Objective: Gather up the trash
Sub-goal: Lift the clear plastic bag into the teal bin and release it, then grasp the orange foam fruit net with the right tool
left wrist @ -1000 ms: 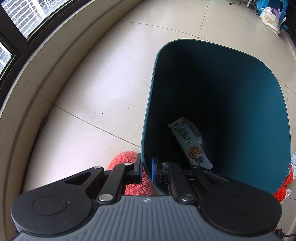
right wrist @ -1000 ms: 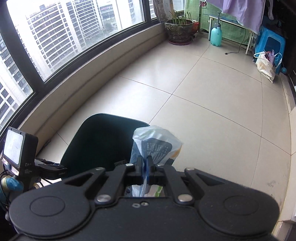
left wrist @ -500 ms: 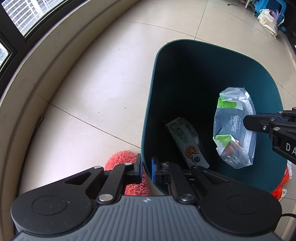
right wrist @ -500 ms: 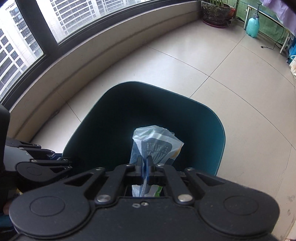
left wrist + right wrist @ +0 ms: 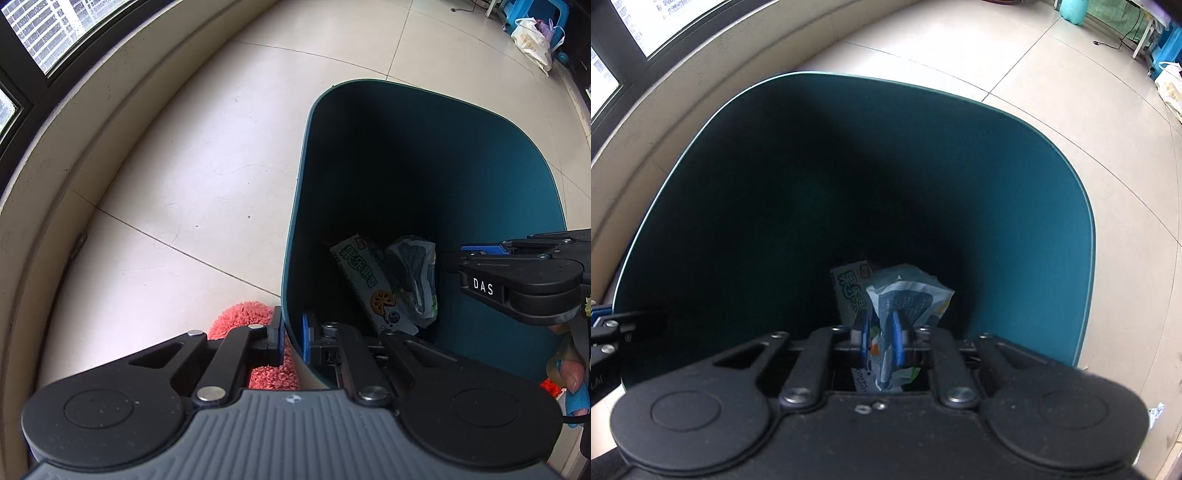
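Note:
My left gripper (image 5: 292,338) is shut on the near rim of the dark teal trash bin (image 5: 424,155). A green-and-white snack box (image 5: 364,278) lies at the bin's bottom. A crumpled plastic wipes packet (image 5: 415,273) lies in the bin beside the box. In the right wrist view the packet (image 5: 908,299) sits between my right gripper's parted fingers, inside the bin (image 5: 1052,229). My right gripper (image 5: 881,338) is open above the bin's inside; it also shows in the left wrist view (image 5: 476,251).
A red fluffy mop head (image 5: 251,314) lies on the tiled floor beside the bin. A curved low wall under windows (image 5: 55,155) runs on the left. A white bag (image 5: 532,40) and blue stool stand far back. A small paper scrap (image 5: 1156,410) lies on the floor.
My right gripper moved over and down into the bin with the wipes packet, then opened. The packet now lies lower in the bin beside the snack box. My left gripper kept its hold on the rim.

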Action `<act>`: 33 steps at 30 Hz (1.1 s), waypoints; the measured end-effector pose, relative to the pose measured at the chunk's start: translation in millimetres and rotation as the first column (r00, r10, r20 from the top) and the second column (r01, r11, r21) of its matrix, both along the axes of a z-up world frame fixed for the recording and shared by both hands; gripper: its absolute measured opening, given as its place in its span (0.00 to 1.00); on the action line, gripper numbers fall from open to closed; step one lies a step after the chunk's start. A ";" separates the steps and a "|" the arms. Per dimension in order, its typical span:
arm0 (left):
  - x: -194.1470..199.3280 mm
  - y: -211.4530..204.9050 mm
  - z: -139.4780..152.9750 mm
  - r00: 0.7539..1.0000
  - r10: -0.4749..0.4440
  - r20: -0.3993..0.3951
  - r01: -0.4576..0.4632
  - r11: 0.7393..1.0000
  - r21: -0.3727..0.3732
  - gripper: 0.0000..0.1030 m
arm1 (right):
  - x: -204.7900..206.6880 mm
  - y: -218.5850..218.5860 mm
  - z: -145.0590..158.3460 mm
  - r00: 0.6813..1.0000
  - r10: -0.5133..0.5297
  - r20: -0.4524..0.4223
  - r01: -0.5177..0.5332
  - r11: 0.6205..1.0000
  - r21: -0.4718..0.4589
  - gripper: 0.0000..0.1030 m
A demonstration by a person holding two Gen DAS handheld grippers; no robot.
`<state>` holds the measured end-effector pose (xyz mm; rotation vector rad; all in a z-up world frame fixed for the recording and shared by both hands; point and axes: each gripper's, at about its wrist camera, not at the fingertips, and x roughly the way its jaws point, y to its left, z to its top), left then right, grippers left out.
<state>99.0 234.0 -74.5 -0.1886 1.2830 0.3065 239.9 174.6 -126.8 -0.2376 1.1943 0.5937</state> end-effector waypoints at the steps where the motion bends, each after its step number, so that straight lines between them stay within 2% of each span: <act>1: 0.0 0.0 0.0 1.000 0.000 0.000 0.000 1.000 0.000 0.08 | -1.3 -1.4 4.0 1.000 0.005 -0.001 -0.005 1.000 0.009 0.15; 12: -0.5 -1.2 -0.1 1.000 0.008 0.002 -0.008 1.000 0.006 0.08 | -22.5 -59.8 76.0 0.999 0.029 0.036 -0.033 0.993 0.118 0.21; 20: -0.1 -5.6 1.4 1.000 0.010 -0.002 -0.010 1.000 0.024 0.08 | -38.7 -115.1 108.3 0.997 -0.013 0.076 0.001 0.988 0.156 0.26; 23: 0.5 -5.2 2.3 1.000 0.012 -0.002 -0.012 1.000 0.022 0.08 | -33.7 -133.7 111.4 0.996 -0.041 0.084 0.027 0.987 0.157 0.29; 30: 1.6 -6.2 2.9 1.000 0.010 -0.004 -0.010 1.000 0.023 0.08 | -28.6 -196.0 91.5 0.987 -0.143 0.068 0.132 0.981 0.145 0.39; 33: 1.5 -5.0 2.8 1.000 0.012 -0.003 -0.012 1.000 0.016 0.08 | -31.8 -229.3 78.0 0.981 -0.187 0.053 0.179 0.974 0.139 0.47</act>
